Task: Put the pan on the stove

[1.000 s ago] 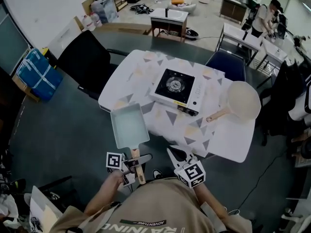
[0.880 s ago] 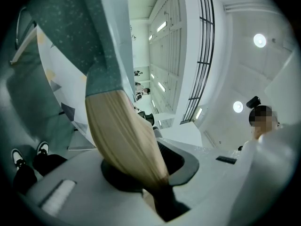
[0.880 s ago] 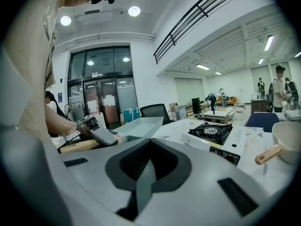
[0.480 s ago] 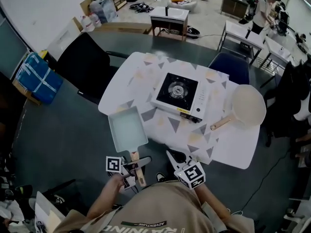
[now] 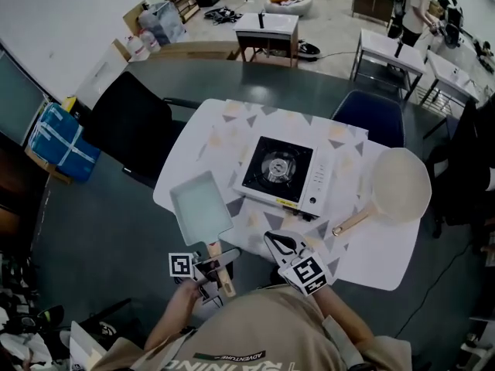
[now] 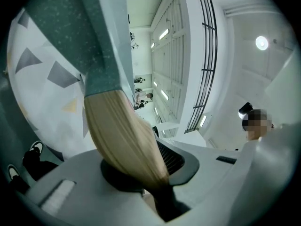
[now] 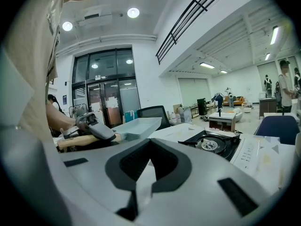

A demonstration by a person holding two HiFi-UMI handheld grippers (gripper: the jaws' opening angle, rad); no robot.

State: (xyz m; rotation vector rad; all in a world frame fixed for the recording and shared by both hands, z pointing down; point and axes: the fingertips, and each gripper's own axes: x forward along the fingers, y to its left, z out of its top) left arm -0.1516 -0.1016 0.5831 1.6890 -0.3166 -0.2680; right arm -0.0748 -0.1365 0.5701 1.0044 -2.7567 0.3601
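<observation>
A pale teal rectangular pan (image 5: 199, 205) is held over the table's near left edge. My left gripper (image 5: 213, 267) is shut on its wooden handle (image 5: 219, 264). In the left gripper view the handle (image 6: 123, 133) runs out between the jaws to the pan's underside (image 6: 96, 36). The white portable stove (image 5: 282, 172) with its black burner top sits mid-table, to the right of and beyond the pan. My right gripper (image 5: 280, 244) hovers at the near edge in front of the stove, jaws together on nothing. The right gripper view shows the pan (image 7: 139, 125) and the stove (image 7: 212, 144).
A round cream pan (image 5: 400, 184) with a wooden handle lies at the table's right end. A black chair (image 5: 128, 126) stands at the left of the white patterned table (image 5: 224, 126), a blue chair (image 5: 370, 116) behind it. People stand at desks far back right.
The teal pan, held by my left gripper, has shifted a little forward along the table's left edge toward the stove's level. The right gripper has stayed near the front edge.
</observation>
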